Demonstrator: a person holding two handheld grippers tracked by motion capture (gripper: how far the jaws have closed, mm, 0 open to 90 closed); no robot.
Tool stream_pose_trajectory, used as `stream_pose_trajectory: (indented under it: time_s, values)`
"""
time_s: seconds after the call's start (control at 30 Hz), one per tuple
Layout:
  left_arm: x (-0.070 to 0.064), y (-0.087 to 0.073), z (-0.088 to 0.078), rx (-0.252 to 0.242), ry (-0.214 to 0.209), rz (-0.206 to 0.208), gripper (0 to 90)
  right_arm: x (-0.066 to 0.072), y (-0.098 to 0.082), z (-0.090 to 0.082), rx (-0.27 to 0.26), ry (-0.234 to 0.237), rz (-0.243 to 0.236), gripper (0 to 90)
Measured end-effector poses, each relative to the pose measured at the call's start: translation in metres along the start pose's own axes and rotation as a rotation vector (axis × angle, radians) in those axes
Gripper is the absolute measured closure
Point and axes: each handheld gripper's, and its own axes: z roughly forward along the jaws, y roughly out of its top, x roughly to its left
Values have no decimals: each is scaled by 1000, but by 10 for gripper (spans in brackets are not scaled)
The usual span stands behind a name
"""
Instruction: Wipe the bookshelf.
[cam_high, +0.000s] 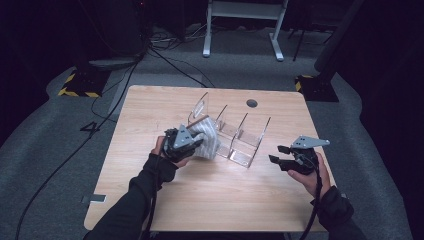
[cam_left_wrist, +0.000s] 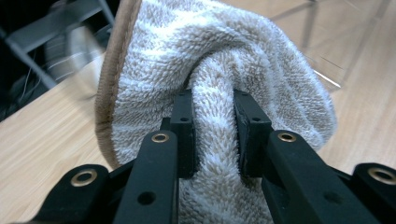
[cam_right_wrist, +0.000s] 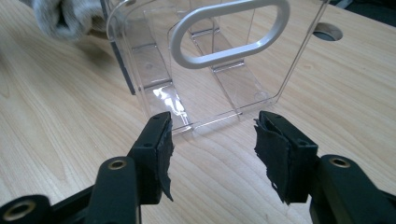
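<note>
Centrally on the light wooden table (cam_high: 150, 200), toward its far edge, stands a clear acrylic divided rack (cam_high: 240, 137) with a grey oval handle. Against the rack's left end hangs a fluffy beige-and-white towel (cam_high: 207, 137), pinched between the left gripper (cam_high: 192, 146)'s pads. Near the table's right edge, the right gripper (cam_high: 277, 154) hovers with jaws spread, nothing between them.

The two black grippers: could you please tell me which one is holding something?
The left gripper: its jaws are shut on a fold of the beige-and-white terry towel. The right gripper has open jaws with nothing between them, short of the clear acrylic divider rack.
</note>
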Motion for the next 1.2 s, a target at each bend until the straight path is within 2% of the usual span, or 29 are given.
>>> stream_pose_trajectory:
  time_s: [0.03,0.07,0.13,0.17,0.23,0.27,0.3,0.33,0.37,0.43,0.5,0.6,0.63,0.7,0.9,1.0,1.2]
  values:
    - [4,0,-5,-12,6,-12,733,-1,0,-1,0,-2,2,465]
    - [6,1,-8,-22,-5,-21,732,-1,0,-1,0,-4,5,464]
    - [3,4,-12,-49,-39,-13,732,-1,0,-1,-1,-6,5,463]
    - [-5,8,-11,-62,-76,-2,732,-1,0,0,0,-5,6,462]
    - [-19,16,-8,-77,-117,33,732,-1,0,1,3,-2,5,460]
    - [-19,16,-8,-77,-117,33,732,-1,0,1,3,-2,5,460]
    - [-30,22,-4,-86,-163,47,731,0,0,1,6,0,2,457]
    - [-37,25,-2,-92,-178,63,732,0,0,1,5,1,2,457]
    - [-37,25,-2,-92,-178,63,731,0,0,1,5,1,2,457]
    - [-49,31,0,-94,-206,101,731,0,0,0,1,1,3,456]
    - [-53,33,-1,-87,-206,119,731,-1,-1,-1,-3,4,6,454]
    - [-49,29,-5,-71,-193,112,730,0,-1,-2,-4,-1,7,449]
    - [-45,25,-7,-57,-175,116,729,1,-2,-2,-5,2,2,448]
    - [-38,17,-12,-44,-166,89,729,2,-5,-3,-2,-2,-12,442]
    - [-21,-8,-23,13,-122,61,730,5,-10,-4,2,3,-33,428]
    - [-19,-13,-27,24,-110,62,730,7,-11,-4,5,3,-44,425]
    - [-13,-34,-36,82,-84,47,730,8,-19,-1,18,10,-62,401]
